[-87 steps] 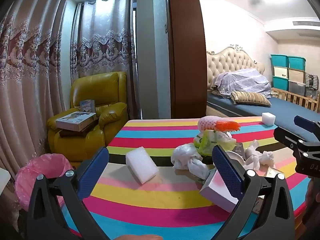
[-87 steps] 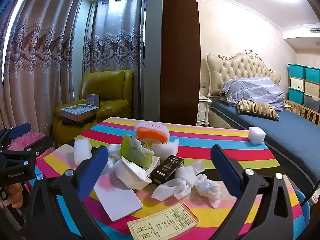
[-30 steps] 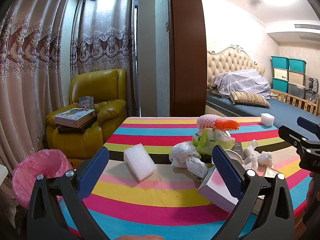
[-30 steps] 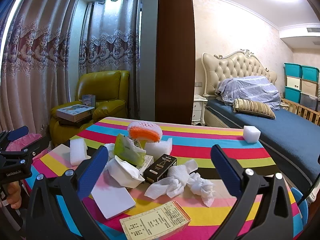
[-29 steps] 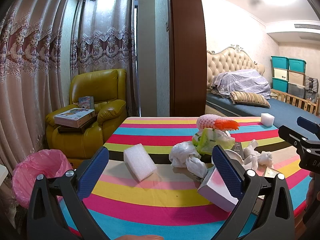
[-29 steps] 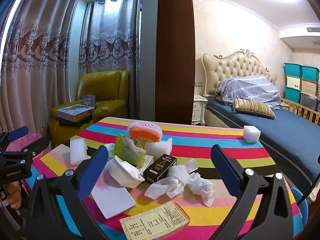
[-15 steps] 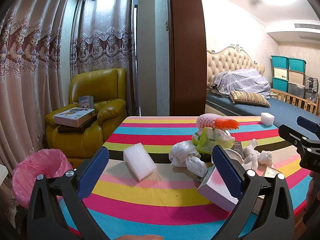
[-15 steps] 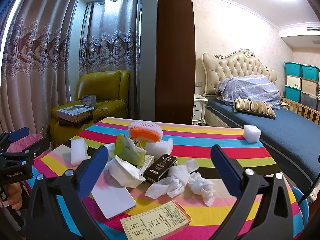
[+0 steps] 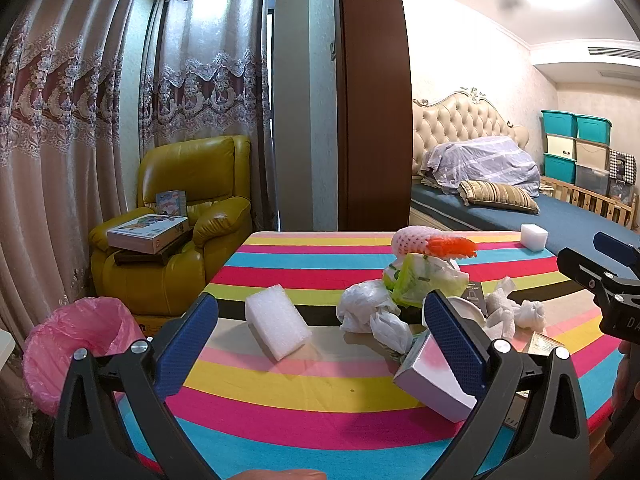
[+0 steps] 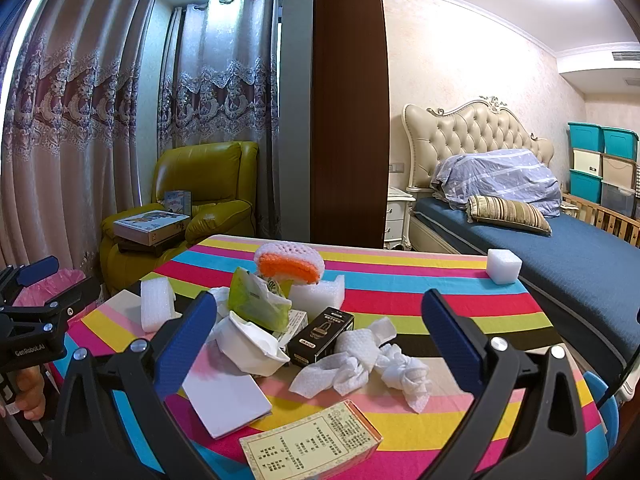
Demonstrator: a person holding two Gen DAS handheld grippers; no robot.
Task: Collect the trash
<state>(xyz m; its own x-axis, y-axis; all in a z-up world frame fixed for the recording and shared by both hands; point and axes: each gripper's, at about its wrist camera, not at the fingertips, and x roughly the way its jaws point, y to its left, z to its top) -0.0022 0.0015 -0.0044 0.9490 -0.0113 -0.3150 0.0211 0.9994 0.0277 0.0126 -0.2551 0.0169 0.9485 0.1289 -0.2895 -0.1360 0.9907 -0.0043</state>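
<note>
I hold both claws above the near edge of the table with the rainbow-striped cloth (image 9: 304, 396), and I take the black rectangular carton (image 10: 321, 335) in the heap as my landmark. The left gripper (image 9: 320, 340) is spread wide with nothing between its blue pads; the right gripper (image 10: 318, 338) is just as wide and just as empty.

The trash lies in one heap around that carton. Touching it on the right is the crumpled white paper towel (image 10: 372, 362). Left of it sits a bent white paper bowl (image 10: 250, 344), with a green and white plastic wrapper (image 10: 256, 302) above the bowl. Behind the carton stand a white foam block with a notched top (image 10: 318, 292) and a pink and orange foam fruit net (image 10: 290, 262). In front of it lie a flat white box (image 10: 226, 400) and a cream printed carton (image 10: 312, 446). A white foam slab (image 9: 277, 321) stands well to the left of the carton, apart from the heap, and a small white foam cube (image 10: 503, 266) sits far to the right, at the table's back edge.

The bin with the pink liner (image 9: 76, 340) stands on the floor well left of the carton, beside the table; the left claw's own frame hides its lower part. Behind the bin is a yellow leather armchair (image 9: 192, 216) stacked with boxes. A blue-covered bed (image 10: 560, 256) runs along the right side.
</note>
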